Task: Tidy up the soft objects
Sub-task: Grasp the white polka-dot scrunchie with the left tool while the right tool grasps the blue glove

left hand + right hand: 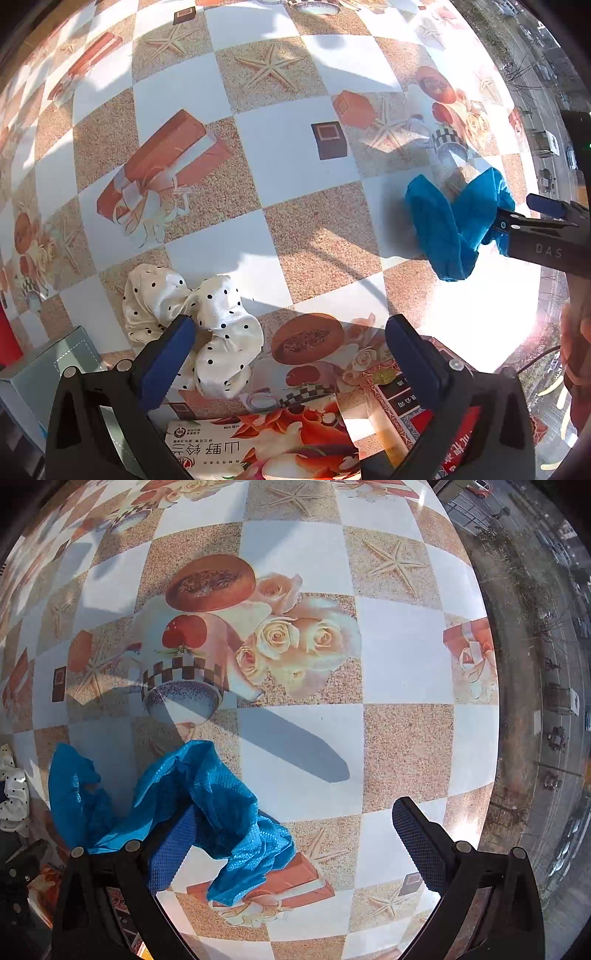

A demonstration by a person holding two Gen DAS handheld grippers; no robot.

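A crumpled blue cloth (207, 805) lies on the patterned tablecloth, draped over the left finger (173, 853) of my right gripper (295, 845), which is open. The cloth also shows in the left wrist view (450, 225), with the right gripper (517, 218) at its right side. A white polka-dot scrunchie (207, 325) lies beside the left finger (170, 354) of my left gripper (291, 354), which is open and empty. The scrunchie shows at the left edge of the right wrist view (13, 794).
A floral printed packet (266, 443) and a red patterned box (406, 402) lie under my left gripper. A grey-blue box (48, 365) stands at the lower left. The table's edge (491, 709) runs along the right, with a street far below.
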